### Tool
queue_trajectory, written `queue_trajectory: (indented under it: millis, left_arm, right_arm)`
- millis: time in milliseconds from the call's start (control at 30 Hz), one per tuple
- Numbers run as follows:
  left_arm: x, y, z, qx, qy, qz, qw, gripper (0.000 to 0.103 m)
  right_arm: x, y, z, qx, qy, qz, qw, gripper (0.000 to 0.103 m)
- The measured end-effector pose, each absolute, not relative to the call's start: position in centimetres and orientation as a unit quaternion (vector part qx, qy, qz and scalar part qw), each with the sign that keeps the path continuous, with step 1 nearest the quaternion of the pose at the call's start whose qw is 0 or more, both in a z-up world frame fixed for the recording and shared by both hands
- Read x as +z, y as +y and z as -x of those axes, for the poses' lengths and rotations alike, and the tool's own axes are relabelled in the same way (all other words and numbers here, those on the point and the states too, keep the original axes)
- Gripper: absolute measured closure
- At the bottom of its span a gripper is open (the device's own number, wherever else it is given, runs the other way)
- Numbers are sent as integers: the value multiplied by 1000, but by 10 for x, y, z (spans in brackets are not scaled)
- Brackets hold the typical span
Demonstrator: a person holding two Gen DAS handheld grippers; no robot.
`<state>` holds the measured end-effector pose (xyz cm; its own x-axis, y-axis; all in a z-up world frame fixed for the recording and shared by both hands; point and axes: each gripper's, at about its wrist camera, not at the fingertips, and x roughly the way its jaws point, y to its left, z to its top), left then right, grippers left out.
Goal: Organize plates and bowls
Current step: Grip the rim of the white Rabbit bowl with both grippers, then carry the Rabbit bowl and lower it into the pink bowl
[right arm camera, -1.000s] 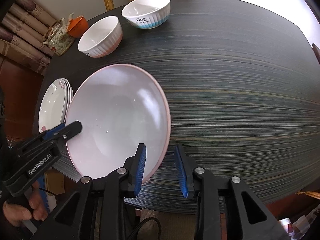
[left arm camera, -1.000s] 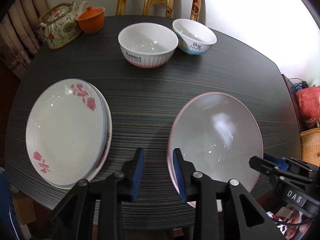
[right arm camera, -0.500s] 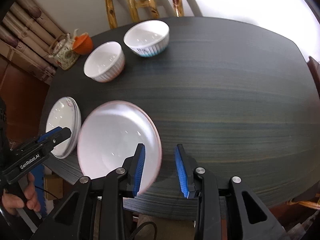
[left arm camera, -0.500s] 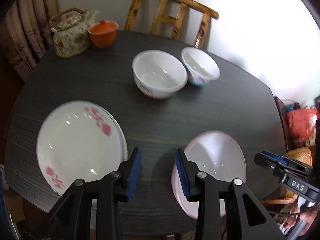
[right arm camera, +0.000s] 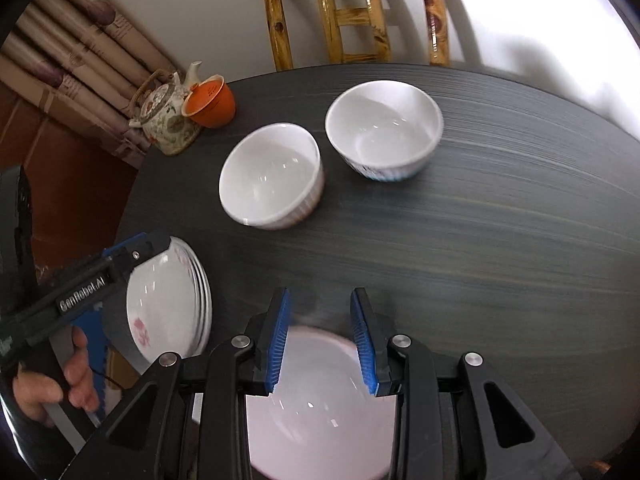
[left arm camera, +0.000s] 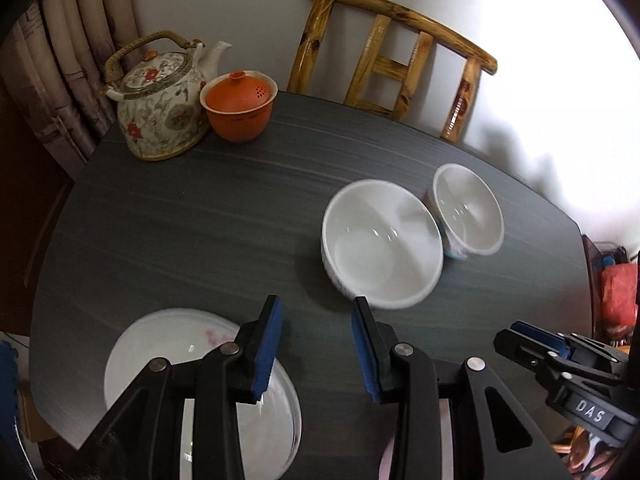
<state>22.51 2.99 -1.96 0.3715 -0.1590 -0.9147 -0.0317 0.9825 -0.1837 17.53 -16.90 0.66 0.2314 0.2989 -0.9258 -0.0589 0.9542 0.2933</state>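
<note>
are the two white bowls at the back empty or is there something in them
Empty. Both the ribbed bowl and the blue-patterned bowl stand upright, apart, showing only bare glossy white insides with light reflections.

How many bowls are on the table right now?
3: a ribbed bowl mid-table, a blue-trimmed bowl beside it nearer the chair, and a pink-rimmed bowl at the near edge, under the right gripper.

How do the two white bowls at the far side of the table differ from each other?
The left bowl shows a pinkish band near its base; the right bowl has a blue one. The left bowl's wall is ribbed and steep; the right bowl's wall flares more. The left bowl stands nearer the teapot, the right bowl nearer the chair. Both are white inside, empty and upright.
</note>
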Motion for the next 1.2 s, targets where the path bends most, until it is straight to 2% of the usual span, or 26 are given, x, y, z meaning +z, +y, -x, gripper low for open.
queue_trajectory:
  millis: [367, 833, 900, 933, 967, 1033, 1200]
  left_arm:
    - [-55, 26, -269, -31, 572, 98, 814, 67]
    - [-83, 13, -288, -29, 578, 61, 813, 67]
    - [-87, 12, -289, -28, 581, 61, 811, 71]
    - [-89, 12, -290, -27, 584, 58, 810, 82]
    - [-91, 11, -290, -33, 586, 61, 807, 87]
    - [-93, 9, -291, -41, 588, 70, 805, 94]
    - [-91, 1, -289, -32, 591, 54, 805, 95]
  right_arm:
    - [-34, -149, -256, 106, 624, -102, 768, 73]
    - [-71, -135, -286, 116, 642, -71, 754, 74]
    - [-74, -134, -288, 119, 643, -70, 753, 74]
    - [-74, -134, -289, 120, 642, -68, 754, 76]
    - [-74, -133, -290, 123, 641, -66, 755, 78]
    - [-74, -130, -291, 132, 640, -65, 754, 87]
    - [-72, -126, -290, 132, 637, -60, 757, 89]
